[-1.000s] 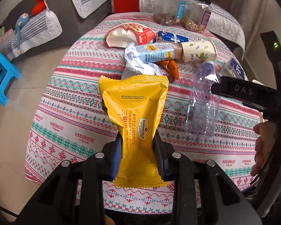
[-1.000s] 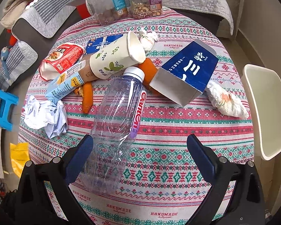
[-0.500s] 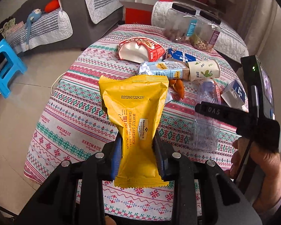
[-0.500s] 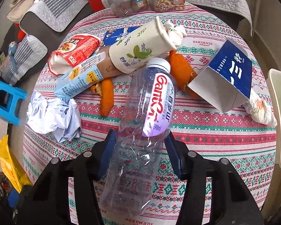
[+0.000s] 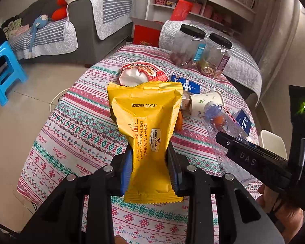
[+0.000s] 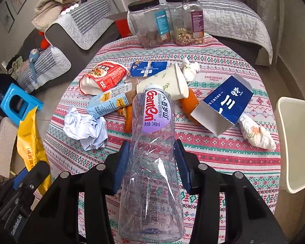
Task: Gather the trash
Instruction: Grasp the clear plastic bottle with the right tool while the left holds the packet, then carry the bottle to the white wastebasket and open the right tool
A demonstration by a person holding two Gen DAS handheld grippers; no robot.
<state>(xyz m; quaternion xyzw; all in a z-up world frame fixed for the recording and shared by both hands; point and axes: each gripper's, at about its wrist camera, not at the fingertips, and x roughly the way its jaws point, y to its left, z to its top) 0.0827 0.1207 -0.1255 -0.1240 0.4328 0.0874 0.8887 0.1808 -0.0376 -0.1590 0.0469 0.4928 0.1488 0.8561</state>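
Tablecloth (image 6: 223, 158) foreground bare beyond bottle (image 6: 152, 142)

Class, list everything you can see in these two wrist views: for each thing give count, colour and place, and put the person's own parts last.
Wrapper: 1, yellow, in left gripper.
Bottle: 1, clear, in right gripper.
Noodle cup: 1, red and white, on its side, table's left.
Paper cup: 1, white with green leaves, on its side, mid-table.
Carton: 1, blue, open, table's right.
Crumpled paper: 1, white, table's left front.
Tissue wads: 2, white, right edge and behind the paper cup.
Flat pack: 1, blue, behind the paper cup.
Tube pack: 1, light blue, left of bottle.
Peels: orange, under the pile.
Jars: 2, clear, black lids, far edge.
Tablecloth: 1, patterned pink and green.
Stool: 1, blue, floor.
Left gripper: shut.
Right gripper: shut.
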